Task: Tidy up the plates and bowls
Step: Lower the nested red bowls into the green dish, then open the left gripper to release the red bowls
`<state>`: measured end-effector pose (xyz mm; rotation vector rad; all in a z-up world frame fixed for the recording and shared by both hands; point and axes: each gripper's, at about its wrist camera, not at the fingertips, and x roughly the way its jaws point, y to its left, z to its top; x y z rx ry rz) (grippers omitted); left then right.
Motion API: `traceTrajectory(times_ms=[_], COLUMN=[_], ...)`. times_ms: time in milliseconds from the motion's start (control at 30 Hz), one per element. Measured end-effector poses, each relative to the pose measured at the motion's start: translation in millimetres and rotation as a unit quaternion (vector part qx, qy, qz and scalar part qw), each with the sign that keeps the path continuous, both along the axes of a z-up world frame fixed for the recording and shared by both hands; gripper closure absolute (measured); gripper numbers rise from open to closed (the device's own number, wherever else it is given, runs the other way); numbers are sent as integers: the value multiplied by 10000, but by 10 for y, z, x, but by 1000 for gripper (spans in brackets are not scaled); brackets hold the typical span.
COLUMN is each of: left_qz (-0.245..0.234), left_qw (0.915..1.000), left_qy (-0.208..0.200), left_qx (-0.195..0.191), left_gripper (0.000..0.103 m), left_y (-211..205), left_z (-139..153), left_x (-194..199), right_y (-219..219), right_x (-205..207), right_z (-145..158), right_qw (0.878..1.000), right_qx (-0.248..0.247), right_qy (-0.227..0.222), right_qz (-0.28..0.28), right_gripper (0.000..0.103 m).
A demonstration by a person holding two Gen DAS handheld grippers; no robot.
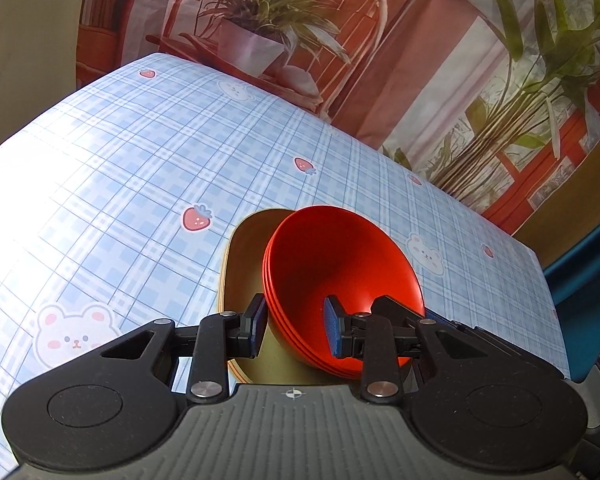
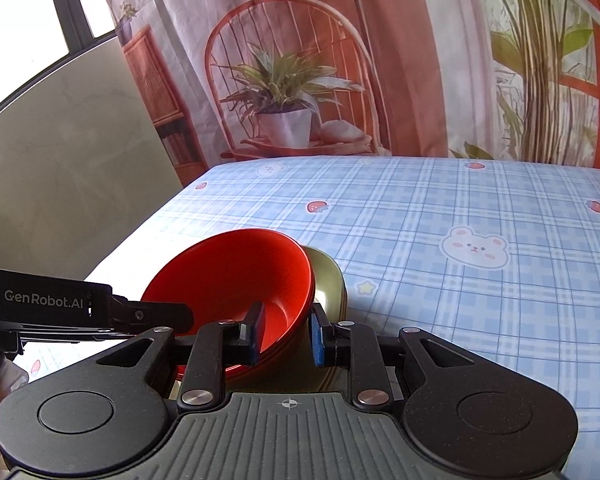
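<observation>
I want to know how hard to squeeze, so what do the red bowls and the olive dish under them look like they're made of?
Red bowls: probably plastic or melamine, with thin stacked rims, uniform color and a smooth satin sheen. Olive dish: likely the same kind of molded plastic, with a duller soft gloss and a rounded rim. Glazed ceramic can't be ruled out.

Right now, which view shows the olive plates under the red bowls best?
The left wrist view: the olive plates show a broad inner face beside the red bowls. The right wrist view shows only stacked edges.
</observation>
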<state>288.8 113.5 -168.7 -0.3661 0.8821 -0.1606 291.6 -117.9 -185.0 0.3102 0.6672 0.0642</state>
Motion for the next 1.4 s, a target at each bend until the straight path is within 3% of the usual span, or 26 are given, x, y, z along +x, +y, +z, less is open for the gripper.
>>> traceTrajectory(times_ms=[433,533,867,1033,1133,1300,1400], left_qz=[37,53,36,29,31,31,12], left_qw=[10000,9999,9976,9950,9934,9905,9882], left_qy=[-52,-119,-423,-578,-655,-785,-915], left_qx=[44,98,539,819,939,1128,1228], left_gripper=[68,62,39,24,14,9,6], left_y=[-9,-7,-57,-84,-98,-127,-135], left_z=[68,123,347,444,496,606,711], left_x=[-19,-46,-185,-301,-384,-526,-630], right_y=[-17,-50,-179,-221,-214,-186,-177], right_x=[-12,-34,-209,-317,-388,-519,-600], right_z=[29,55,207,270,316,441,546], right_qw=[10000,9999,9989,9979,9977,9967,9958], right_qx=[-86,-94,-127,-184,-248,-492,-609], right_qy=[5,-14,-200,-233,-219,-268,-253], right_qz=[-32,-98,-413,-570,-600,-592,-641], right_gripper=[80,79,61,46,31,2,0])
